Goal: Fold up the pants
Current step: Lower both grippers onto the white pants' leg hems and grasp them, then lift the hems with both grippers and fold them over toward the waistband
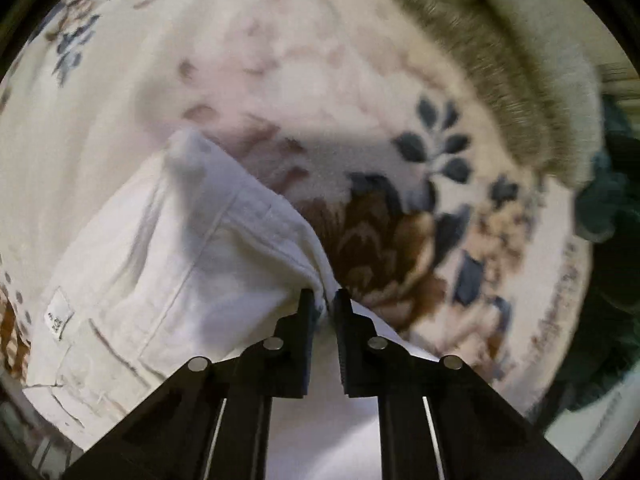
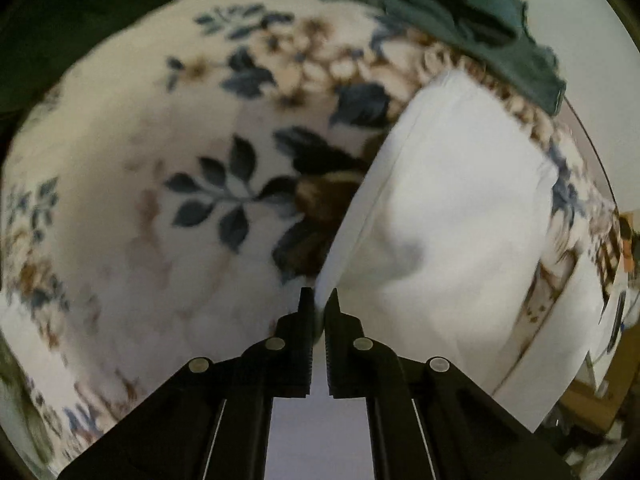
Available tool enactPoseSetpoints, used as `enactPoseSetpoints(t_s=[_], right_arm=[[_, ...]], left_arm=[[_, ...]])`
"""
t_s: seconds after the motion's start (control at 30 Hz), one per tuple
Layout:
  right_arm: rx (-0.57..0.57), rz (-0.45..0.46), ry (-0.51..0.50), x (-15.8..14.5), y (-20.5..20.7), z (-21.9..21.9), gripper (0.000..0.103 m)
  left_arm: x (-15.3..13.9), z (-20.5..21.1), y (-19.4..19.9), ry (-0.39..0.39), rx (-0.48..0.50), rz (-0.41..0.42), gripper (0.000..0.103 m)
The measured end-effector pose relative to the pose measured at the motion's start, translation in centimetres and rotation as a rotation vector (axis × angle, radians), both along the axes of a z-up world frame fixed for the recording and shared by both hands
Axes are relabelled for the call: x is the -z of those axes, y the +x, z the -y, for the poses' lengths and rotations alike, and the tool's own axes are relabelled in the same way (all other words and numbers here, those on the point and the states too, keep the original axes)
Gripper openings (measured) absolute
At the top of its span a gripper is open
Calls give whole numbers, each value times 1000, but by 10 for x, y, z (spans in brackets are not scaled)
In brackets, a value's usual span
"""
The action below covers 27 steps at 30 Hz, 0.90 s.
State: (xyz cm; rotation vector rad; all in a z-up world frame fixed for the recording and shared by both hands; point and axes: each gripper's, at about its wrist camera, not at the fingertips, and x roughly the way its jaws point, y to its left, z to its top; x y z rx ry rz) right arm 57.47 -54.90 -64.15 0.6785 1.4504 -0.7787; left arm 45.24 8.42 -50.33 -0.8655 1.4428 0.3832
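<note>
White pants (image 1: 180, 272) hang lifted above a floral blanket. In the left wrist view I see the waistband, a seam, a pocket and a small label at lower left. My left gripper (image 1: 323, 300) is shut on the waistband edge of the pants. In the right wrist view the pants (image 2: 452, 216) spread up and to the right as a plain white panel. My right gripper (image 2: 319, 298) is shut on a corner of that cloth. The cloth runs back under both grippers.
The floral blanket (image 1: 400, 184) with blue leaves and brown flowers covers the surface; it also shows in the right wrist view (image 2: 200, 192). A grey-brown furry strip (image 1: 500, 60) edges it. A dark green cloth (image 2: 460, 12) lies at the far edge.
</note>
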Motion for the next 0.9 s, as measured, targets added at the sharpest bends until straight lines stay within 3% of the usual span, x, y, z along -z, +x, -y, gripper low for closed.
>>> enactPoseSetpoints(t_s=[0.2,0.27,0.37,0.47,0.6,0.7,0.77,0.83,0.9], right_arm=[[-60,123,46,-57,-51,7,4],[-67,153,66,-97,-72,1,4],[-95,184,79,-136,-124,18,4],[-106,181,92,-158,-183,19,4],[-120,115,109,-143,-252,29,4],[-117,41,152,-104,-286,36,4],[-128,-1,173,-74,-301,41,6],[-126,-45,247,-46,-314,47,22],[-73,-19,282,-43,-333,59,35]], left_arm=[[-61,-12,-67,-40,-7,183,7],[-88,-18,-107,-53,-20,234,7],[-104,-13,-155,-61,-22,258,7],[-95,-12,-205,-44,-26,226,7],[-50,-10,-259,-45,-88,112,7],[7,-17,-289,-81,-137,6,8],[22,-19,-303,-107,-208,-15,8],[17,-17,-317,-128,-256,24,9],[5,-16,-323,-105,-258,53,14]])
